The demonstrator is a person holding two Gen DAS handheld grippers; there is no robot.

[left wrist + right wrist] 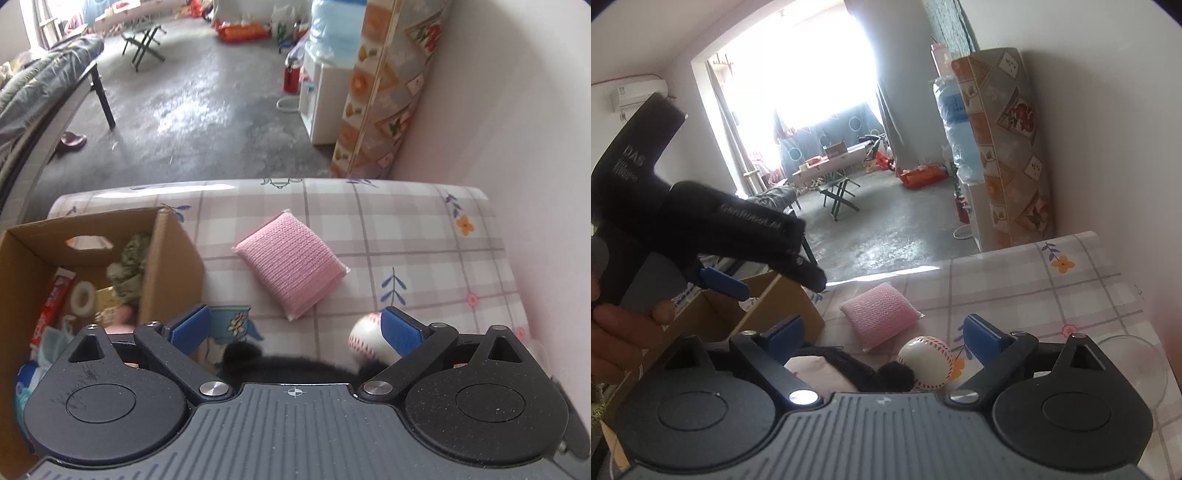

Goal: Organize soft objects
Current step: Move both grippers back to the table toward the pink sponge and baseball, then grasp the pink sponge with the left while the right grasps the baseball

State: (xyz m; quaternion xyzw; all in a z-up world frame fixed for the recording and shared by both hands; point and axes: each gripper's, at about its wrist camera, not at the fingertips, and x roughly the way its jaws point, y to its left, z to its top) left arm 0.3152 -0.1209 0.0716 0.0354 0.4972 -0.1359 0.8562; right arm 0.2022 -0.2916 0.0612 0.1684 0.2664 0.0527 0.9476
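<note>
A pink sponge pad (pixel 290 263) lies on the checked tablecloth (pixel 424 236), to the right of an open cardboard box (pixel 173 254). A white soft baseball (pixel 369 336) sits beside a black furry item (pixel 288 363) near the front. My left gripper (pixel 295 326) is open and empty above the black furry item. In the right wrist view, my right gripper (pixel 882 338) is open and empty, above the baseball (pixel 925 362), the black furry item (pixel 871 371) and a pink cloth (pixel 820 373). The sponge (pixel 881 315) lies beyond. The left gripper (pixel 724 282) hovers over the box (pixel 790 306).
The box holds a toothpaste tube (pixel 53 301), a white ring (pixel 83 297), a greenish cloth (pixel 129 266) and other items. A clear glass bowl (pixel 1134 365) stands at the table's right. A wall runs along the right. The floor lies beyond the table's far edge.
</note>
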